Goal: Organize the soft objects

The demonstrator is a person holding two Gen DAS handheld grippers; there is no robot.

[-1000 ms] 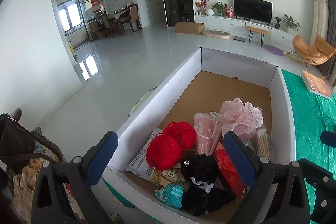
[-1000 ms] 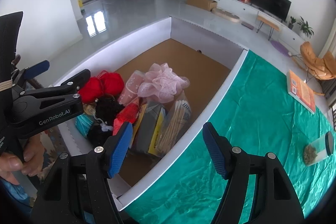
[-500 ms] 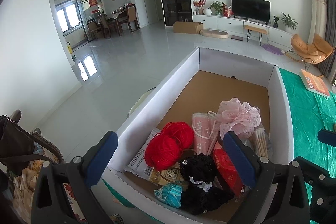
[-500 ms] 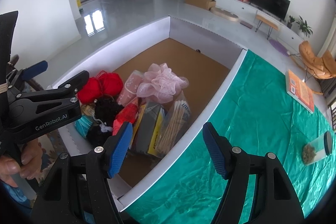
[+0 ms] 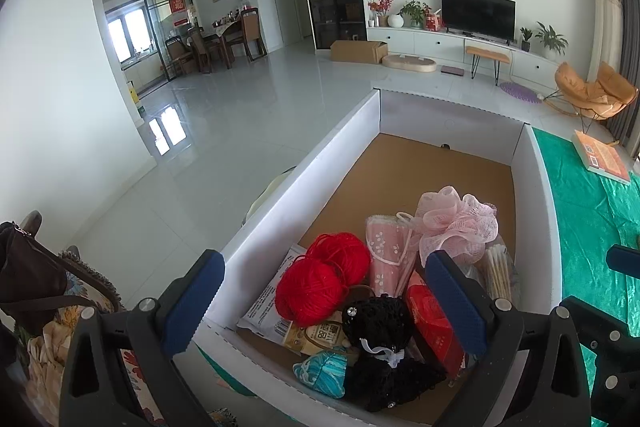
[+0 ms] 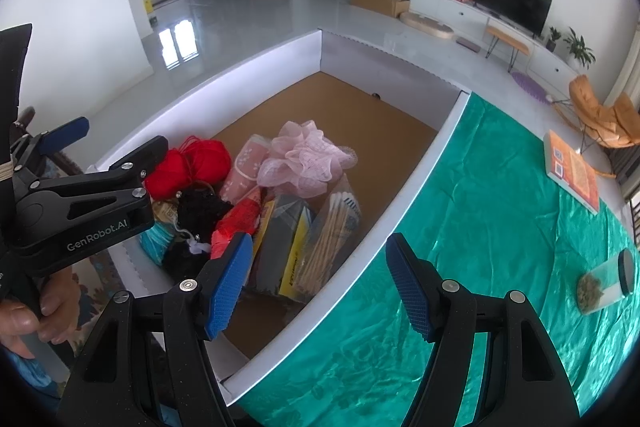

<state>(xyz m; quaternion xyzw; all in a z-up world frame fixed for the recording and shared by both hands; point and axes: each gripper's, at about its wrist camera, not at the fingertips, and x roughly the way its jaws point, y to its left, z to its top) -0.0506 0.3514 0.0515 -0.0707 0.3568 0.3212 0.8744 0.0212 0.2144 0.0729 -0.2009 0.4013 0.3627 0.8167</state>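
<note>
Hovering: my left gripper point(image 5: 324, 303) and right gripper point(image 6: 320, 283) gape wide, holding nothing.
Done: red yarn point(image 5: 320, 279), pink mesh pouf point(image 6: 306, 159) piled near in box point(image 6: 416, 163).
Left: far half bare.

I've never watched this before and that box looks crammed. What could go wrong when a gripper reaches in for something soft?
The pink mesh pouf lies on stiff packets, so one may get lifted with it. Loose strands on the red yarn balls might snag or unwind. The open right gripper hangs over the box wall and could bump it.
</note>
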